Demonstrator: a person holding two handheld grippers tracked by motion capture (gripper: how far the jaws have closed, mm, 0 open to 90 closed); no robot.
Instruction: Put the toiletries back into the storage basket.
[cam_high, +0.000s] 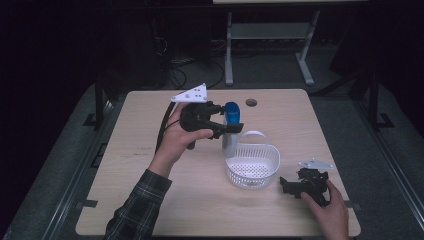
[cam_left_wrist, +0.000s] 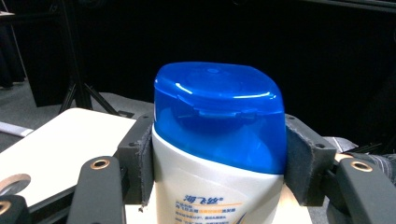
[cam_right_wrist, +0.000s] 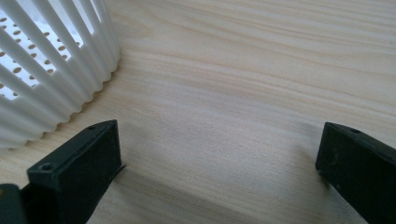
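Note:
A white shampoo bottle (cam_high: 230, 131) with a blue cap (cam_left_wrist: 219, 114) hangs upright above the table, just left of the white basket (cam_high: 252, 167). My left gripper (cam_high: 226, 120) is shut on it, with both pads pressed against the bottle's neck below the cap in the left gripper view. The right gripper (cam_high: 287, 186) rests low on the table at the basket's right side, jaws wide apart with only bare wood between them. In the right gripper view the ribbed basket wall (cam_right_wrist: 51, 79) stands just beyond the left jaw.
The light wooden table (cam_high: 150, 165) has a round cable hole (cam_high: 251, 102) near its far edge. The basket has a handle loop (cam_high: 252, 134) on its far rim. A metal frame (cam_high: 270, 40) stands on the dark floor beyond the table.

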